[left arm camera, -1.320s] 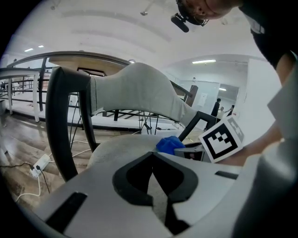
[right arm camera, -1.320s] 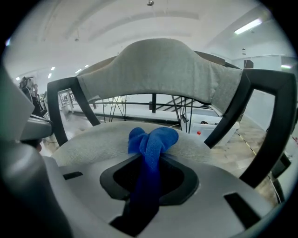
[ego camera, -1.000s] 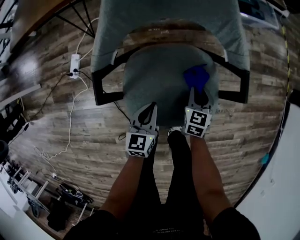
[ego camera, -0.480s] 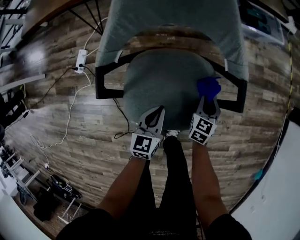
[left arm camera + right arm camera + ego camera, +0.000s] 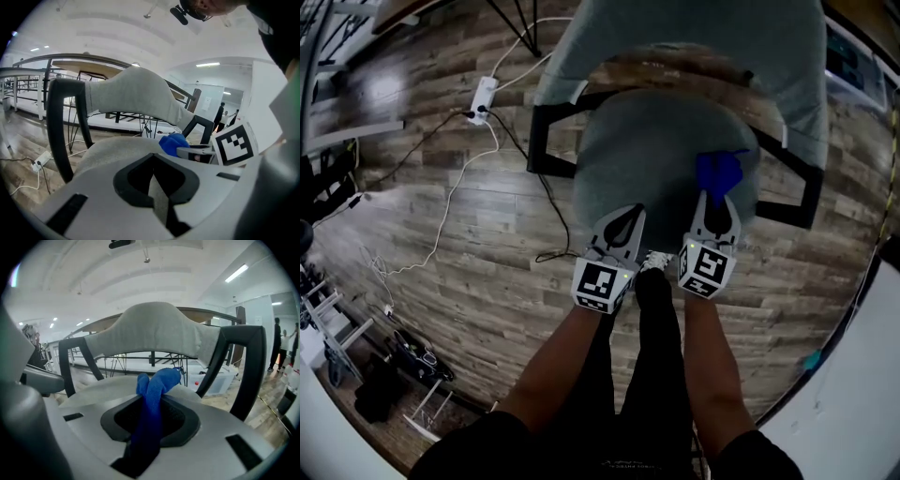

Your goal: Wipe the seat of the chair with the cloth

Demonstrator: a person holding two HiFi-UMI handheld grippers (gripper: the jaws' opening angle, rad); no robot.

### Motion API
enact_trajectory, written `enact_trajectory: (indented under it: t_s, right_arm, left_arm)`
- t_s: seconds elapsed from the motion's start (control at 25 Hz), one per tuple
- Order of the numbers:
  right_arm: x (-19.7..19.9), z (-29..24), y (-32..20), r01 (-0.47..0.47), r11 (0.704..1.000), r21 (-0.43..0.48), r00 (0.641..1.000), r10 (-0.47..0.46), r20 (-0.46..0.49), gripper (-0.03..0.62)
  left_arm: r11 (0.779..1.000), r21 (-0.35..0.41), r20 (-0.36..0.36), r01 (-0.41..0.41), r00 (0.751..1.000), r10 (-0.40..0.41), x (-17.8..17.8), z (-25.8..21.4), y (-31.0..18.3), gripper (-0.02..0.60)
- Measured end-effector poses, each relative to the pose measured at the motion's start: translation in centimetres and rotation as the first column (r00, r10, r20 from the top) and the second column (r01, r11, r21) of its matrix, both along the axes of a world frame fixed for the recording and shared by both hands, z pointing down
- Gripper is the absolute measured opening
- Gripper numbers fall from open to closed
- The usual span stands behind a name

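the right gripper [image 5: 715,199] is clamping its jaws on the blue cloth [image 5: 157,380]. the cloth is running up through the closed jaws and is bunching out past their tips in a rounded wad. in the head view that wad [image 5: 719,172] is lying over the right part of the grey seat [image 5: 656,150], close to its right edge. i cannot tell whether it is pressing on the fabric.

the left gripper [image 5: 153,164] is keeping its jaws closed together with nothing between them. its tips are sitting over the front edge of the seat, left of centre. the two grippers are pointing the same way, side by side and apart, and the left gripper view is catching the right one's marker cube and the cloth off to its right.

the seat is belonging to a chair whose grey backrest [image 5: 694,37] is curving across the far side, with black armrests [image 5: 553,150] framing both flanks. the person's forearms are reaching down to the grippers, with dark-clad legs [image 5: 661,375] and a shoe [image 5: 652,261] showing between them, just in front of the seat.

the chair is standing on a wood-plank floor [image 5: 441,244]. a white power strip [image 5: 481,97] is lying on the floor to the chair's left, and a white cable [image 5: 441,225] is trailing away from it.
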State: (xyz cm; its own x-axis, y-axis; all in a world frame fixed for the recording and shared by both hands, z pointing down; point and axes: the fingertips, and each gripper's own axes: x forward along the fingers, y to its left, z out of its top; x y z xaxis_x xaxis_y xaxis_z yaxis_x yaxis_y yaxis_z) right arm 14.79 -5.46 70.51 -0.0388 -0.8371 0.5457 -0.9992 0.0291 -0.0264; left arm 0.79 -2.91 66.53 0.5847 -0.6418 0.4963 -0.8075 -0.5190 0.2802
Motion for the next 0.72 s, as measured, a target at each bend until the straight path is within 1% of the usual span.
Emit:
enact_trajectory:
  t_s: [0.12,0.24,0.44,0.6,0.72]
  right_arm:
    - [-3.4,-0.2,0.3,0.045,0.999,0.010,0.998,-0.045,0.036,0.091]
    - [-7.4,0.0,1.0,0.095,0.995,0.001,0.993,-0.095,0.063,0.091]
    - [-14.7,-0.1,1.9,0.194,0.981,0.007,0.975,-0.193,0.111,0.091]
    - [-18.9,-0.1,2.6,0.253,0.967,0.015,0.959,-0.252,0.133,0.091]
    - [-21.2,0.2,3.0,0.295,0.956,0.013,0.946,-0.294,0.135,0.091]
  left_arm:
    - [1.000,0.007,0.011,0.027,1.000,-0.027,-2.5,0.0,0.4,0.002]
    - [0.999,0.019,0.010,0.051,0.999,-0.051,-5.1,-0.4,0.5,0.002]
    - [0.993,0.034,0.005,0.110,0.994,-0.110,-9.5,-0.7,1.0,0.002]
    - [0.989,0.062,-0.001,0.136,0.991,-0.136,-12.2,-1.5,1.2,0.002]
    - [0.985,0.061,0.000,0.160,0.987,-0.160,-13.8,-1.1,1.5,0.002]
